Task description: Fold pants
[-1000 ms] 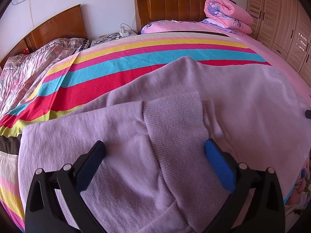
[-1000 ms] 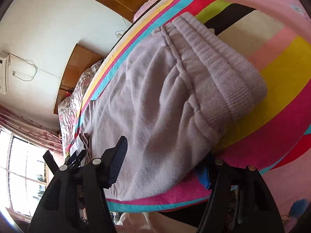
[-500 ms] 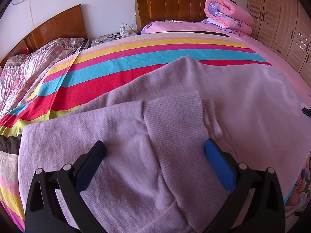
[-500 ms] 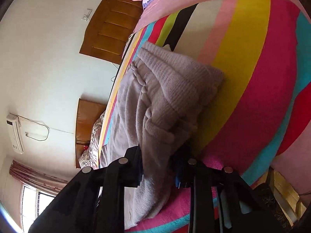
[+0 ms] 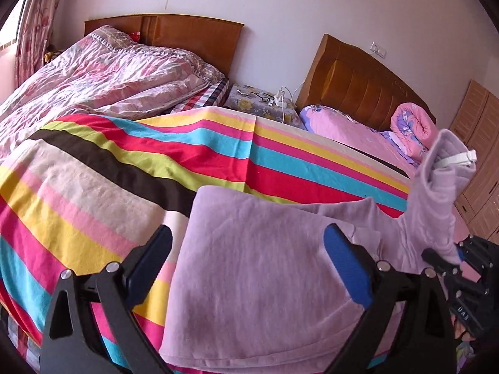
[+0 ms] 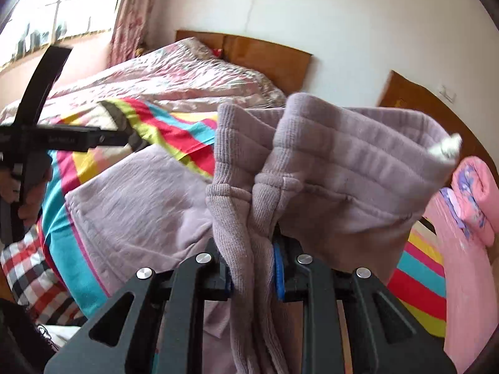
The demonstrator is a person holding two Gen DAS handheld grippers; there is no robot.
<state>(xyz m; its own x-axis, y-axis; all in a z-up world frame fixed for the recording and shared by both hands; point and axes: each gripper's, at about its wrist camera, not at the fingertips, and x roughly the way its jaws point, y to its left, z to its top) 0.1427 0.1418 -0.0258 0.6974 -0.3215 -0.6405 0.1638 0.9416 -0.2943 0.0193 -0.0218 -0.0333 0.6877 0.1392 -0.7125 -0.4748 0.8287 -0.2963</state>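
Observation:
Lilac knit pants (image 5: 255, 280) lie across the striped blanket (image 5: 124, 171) on the bed. My left gripper (image 5: 249, 233) hovers open over their flat leg part, its blue pads wide apart and pressing nothing. In the right wrist view, my right gripper (image 6: 252, 261) is shut on the ribbed waistband (image 6: 343, 155), which bunches up between the pads and stands above the bed. The same raised waistband (image 5: 443, 180) with a white drawstring (image 5: 455, 159) shows at the right of the left wrist view, above the right gripper (image 5: 458, 255). The pants' legs (image 6: 140, 202) trail down to the blanket.
A second bed with a crumpled quilt (image 5: 109, 71) stands at the left. Between the beds is a nightstand (image 5: 262, 98) with cables and glasses. Beyond are a wooden headboard (image 5: 358, 81), a rolled pink quilt (image 5: 411, 124) and a wardrobe (image 5: 477, 155). A hand (image 6: 31, 193) holds the left gripper's frame.
My right gripper closed on the waistband, rolled upright and lifted it off the blanket. The left gripper stayed open and swung along the pants toward their flat leg end.

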